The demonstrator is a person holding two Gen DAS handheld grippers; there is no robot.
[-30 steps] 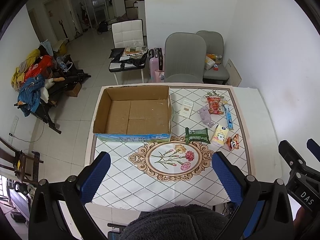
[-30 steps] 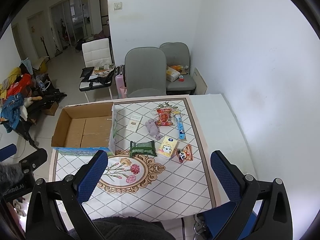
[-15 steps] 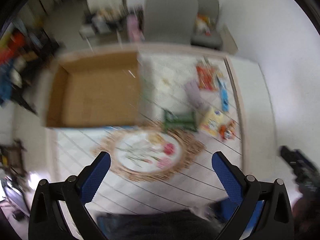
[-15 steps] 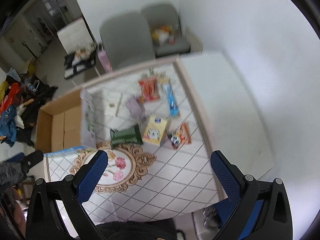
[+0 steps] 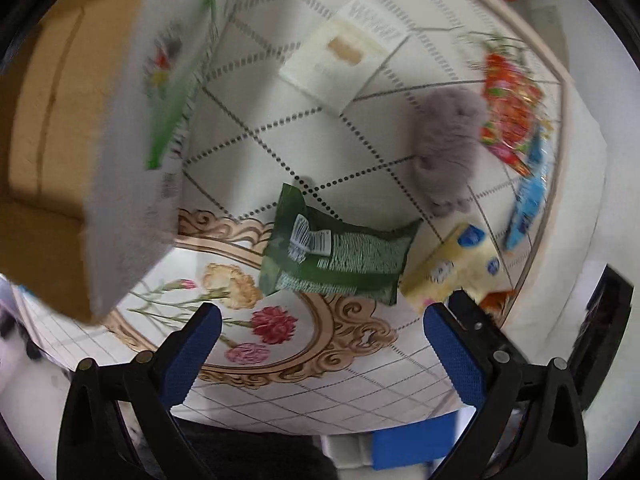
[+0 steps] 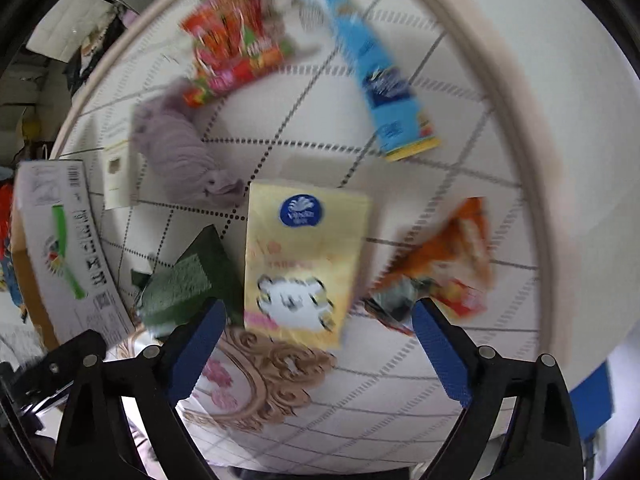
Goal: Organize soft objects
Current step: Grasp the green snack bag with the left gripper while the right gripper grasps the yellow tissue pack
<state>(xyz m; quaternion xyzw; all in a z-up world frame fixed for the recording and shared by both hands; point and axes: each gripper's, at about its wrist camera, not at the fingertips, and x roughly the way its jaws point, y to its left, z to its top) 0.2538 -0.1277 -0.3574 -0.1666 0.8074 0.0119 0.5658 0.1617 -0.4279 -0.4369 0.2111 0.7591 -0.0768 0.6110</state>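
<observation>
My left gripper (image 5: 320, 328) is open and empty, just short of a dark green packet (image 5: 336, 256) on the patterned table mat. My right gripper (image 6: 316, 332) is open and empty over a yellow tissue pack (image 6: 300, 260), which also shows in the left wrist view (image 5: 452, 264). A lilac fuzzy cloth (image 5: 448, 140) lies beyond them and shows in the right wrist view (image 6: 176, 152). An orange snack bag (image 6: 444, 264) lies right of the tissue pack. A red snack bag (image 6: 236, 48) and a blue pack (image 6: 380, 80) lie further back.
An open cardboard box (image 5: 64, 120) stands at the left, its white side wall (image 6: 68, 248) near the green packet (image 6: 180, 280). A white card (image 5: 344, 52) lies behind the packet. The mat's beige border (image 6: 516, 120) runs along the right, with bare white table beyond.
Both grippers have dropped fast from high above the table to close over the items. The view is now blurred with motion. Both stay open and empty.
</observation>
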